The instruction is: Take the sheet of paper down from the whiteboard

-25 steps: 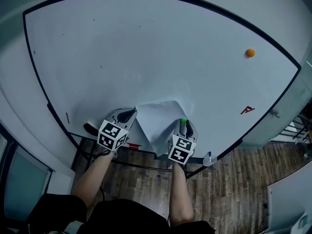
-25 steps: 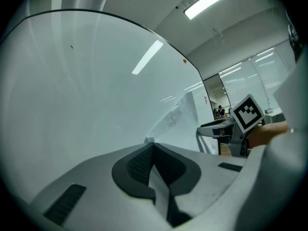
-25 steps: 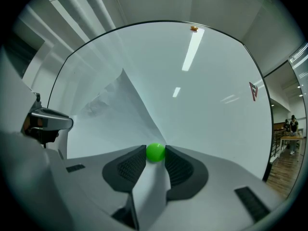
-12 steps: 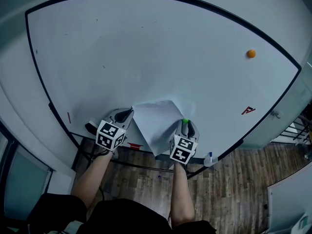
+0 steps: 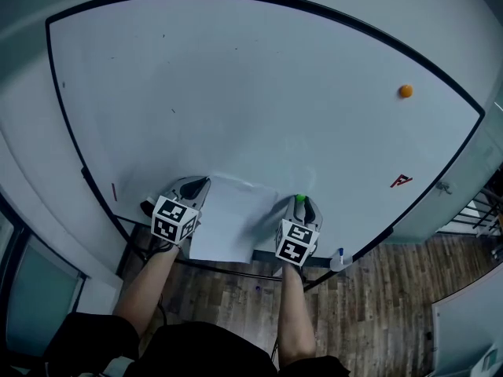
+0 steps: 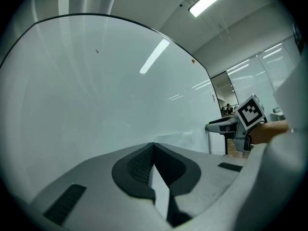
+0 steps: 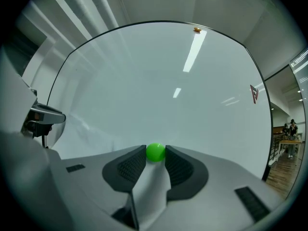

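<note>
Jaws, left gripper [image 6: 153, 146]: closed on the left edge of the sheet of paper [image 5: 228, 226].
Jaws, right gripper [image 7: 155, 153]: pinching the green magnet [image 5: 299, 199] on the sheet's right corner.
Sheet of paper: low on the whiteboard [image 5: 236, 93], between both grippers.

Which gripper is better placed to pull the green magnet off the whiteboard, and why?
Right. The right gripper has its jaws clasped on the green magnet at the edge of the sheet of paper. The left gripper is pinching the sheet's opposite edge.
</note>
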Demonstrator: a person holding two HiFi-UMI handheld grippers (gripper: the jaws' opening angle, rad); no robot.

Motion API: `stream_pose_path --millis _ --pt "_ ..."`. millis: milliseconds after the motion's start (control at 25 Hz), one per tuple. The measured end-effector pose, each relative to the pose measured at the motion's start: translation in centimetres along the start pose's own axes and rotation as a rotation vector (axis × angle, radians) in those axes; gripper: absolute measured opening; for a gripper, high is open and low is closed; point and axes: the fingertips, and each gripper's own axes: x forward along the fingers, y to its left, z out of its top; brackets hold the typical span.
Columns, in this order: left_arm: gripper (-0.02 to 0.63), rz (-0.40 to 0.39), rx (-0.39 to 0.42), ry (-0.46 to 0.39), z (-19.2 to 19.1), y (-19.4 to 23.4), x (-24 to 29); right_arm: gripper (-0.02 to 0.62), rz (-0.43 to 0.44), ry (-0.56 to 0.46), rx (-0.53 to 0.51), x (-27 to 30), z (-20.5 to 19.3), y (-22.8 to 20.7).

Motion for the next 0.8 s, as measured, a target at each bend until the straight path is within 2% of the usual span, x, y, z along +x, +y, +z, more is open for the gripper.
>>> stream_pose_path --millis 800 --pt "0.020 -0.030 -0.020 0.014 -1.7 -1.7 -2.4 0.158 0.037 0.028 0.056 -3.4 -2.3 1.0"
